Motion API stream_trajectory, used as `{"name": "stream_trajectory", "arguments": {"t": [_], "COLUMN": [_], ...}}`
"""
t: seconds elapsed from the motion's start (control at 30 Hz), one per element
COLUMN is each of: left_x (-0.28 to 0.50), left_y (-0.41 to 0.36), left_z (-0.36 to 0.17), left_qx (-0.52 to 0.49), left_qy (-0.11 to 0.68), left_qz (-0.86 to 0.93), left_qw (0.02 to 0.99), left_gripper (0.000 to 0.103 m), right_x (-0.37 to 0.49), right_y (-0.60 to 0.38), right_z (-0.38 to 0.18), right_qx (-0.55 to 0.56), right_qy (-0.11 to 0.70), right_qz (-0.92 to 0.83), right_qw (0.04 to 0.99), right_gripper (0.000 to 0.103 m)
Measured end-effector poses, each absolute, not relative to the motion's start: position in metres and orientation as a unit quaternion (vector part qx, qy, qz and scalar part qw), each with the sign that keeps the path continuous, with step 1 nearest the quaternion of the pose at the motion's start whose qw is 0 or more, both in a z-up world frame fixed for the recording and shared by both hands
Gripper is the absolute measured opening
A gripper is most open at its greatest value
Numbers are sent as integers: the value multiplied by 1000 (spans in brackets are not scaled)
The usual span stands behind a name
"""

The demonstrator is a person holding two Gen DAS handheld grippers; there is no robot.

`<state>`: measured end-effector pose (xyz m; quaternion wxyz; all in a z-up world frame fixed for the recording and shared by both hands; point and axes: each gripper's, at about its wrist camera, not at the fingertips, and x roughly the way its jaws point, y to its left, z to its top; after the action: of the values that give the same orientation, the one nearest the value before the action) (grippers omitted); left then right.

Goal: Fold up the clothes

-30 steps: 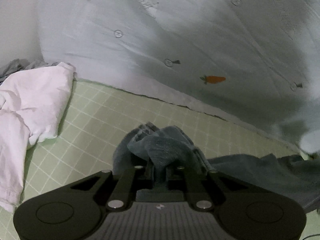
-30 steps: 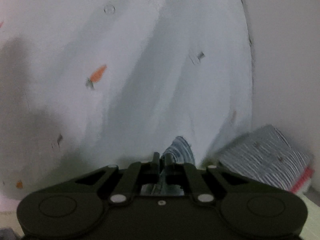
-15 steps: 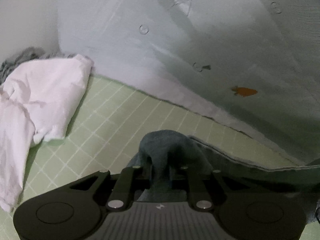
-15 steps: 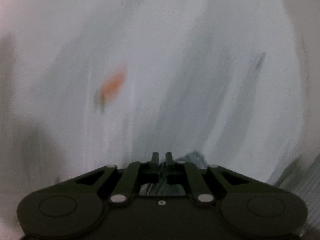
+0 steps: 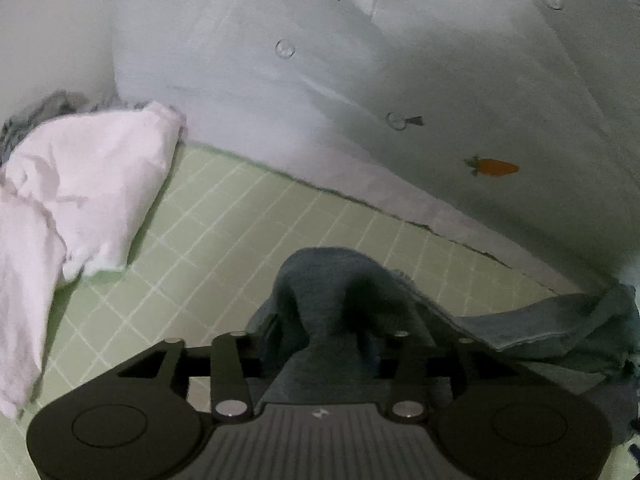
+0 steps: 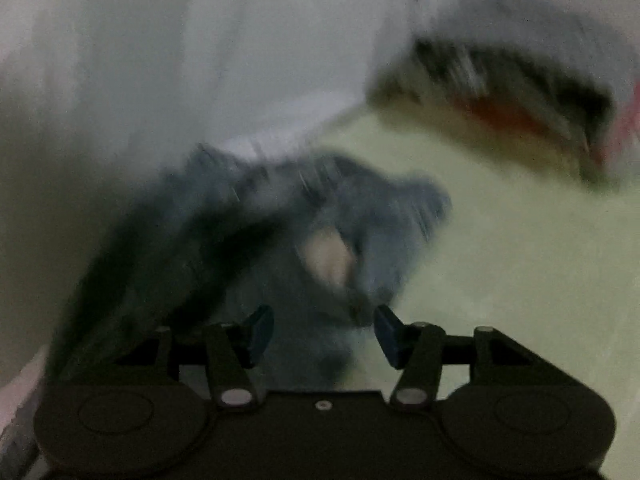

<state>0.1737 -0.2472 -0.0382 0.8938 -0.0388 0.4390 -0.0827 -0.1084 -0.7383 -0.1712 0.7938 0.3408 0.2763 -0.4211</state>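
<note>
Grey-blue garment (image 5: 352,292) is lying bunched on the green gridded worktop (image 5: 224,216), directly ahead of and between the fingers of the left gripper (image 5: 326,338). Left gripper jaws are opening; cloth is sitting in the gap between them, and a fold is rising in a hump just beyond the fingertips. More of the garment is trailing away to the right of this gripper, lying flat on the worktop.

In the right wrist view, which is heavily blurred, the right gripper (image 6: 324,332) is pointing down at the same garment (image 6: 280,232). Its jaws are also opening, and its blue pads (image 6: 390,334) are standing clear of the cloth, with fabric lying between and ahead of them.

White garment (image 5: 76,192) is lying crumpled far to the left of the left gripper. Pale sheet with a carrot print (image 5: 400,80) is hanging beyond the worktop's far edge. Striped folded stack (image 6: 512,92) is sitting ahead and to the right of the right gripper, well apart from the grey-blue garment.
</note>
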Motion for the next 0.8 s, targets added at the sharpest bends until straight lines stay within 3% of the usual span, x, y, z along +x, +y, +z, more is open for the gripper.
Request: {"name": "stream_trajectory", "arguments": {"t": [0.07,0.17,0.3,0.37,0.4,0.43,0.8], "left_x": [166,152,131,120,113,106,31], "left_y": [-248,-247,-244,-244,-244,-244,-236], "left_z": [-30,-21,-17,-15,-13,-12,-3], "left_qx": [-32,-33,-44,-47,-48,-49,-57], "left_qy": [422,407,407,407,406,405,391], "left_qz": [-85,-88,-86,-85,-87,-90,-127], "left_qw": [902,908,908,908,908,909,910], "left_gripper": [63,68,70,72,73,73,73], "right_x": [-106,-94,-73,-69,-71,-76,-201], "right_y": [-731,-716,-694,-685,-681,-680,-677], "right_z": [-181,-185,-186,-186,-186,-185,-169], "right_qx": [350,342,279,241,224,224,199], "right_qy": [279,277,314,332,339,342,341], "right_qz": [-418,-406,-387,-383,-381,-370,-379], "right_qw": [791,801,821,828,831,834,837], "right_gripper": [62,71,72,56,30,15,7]}}
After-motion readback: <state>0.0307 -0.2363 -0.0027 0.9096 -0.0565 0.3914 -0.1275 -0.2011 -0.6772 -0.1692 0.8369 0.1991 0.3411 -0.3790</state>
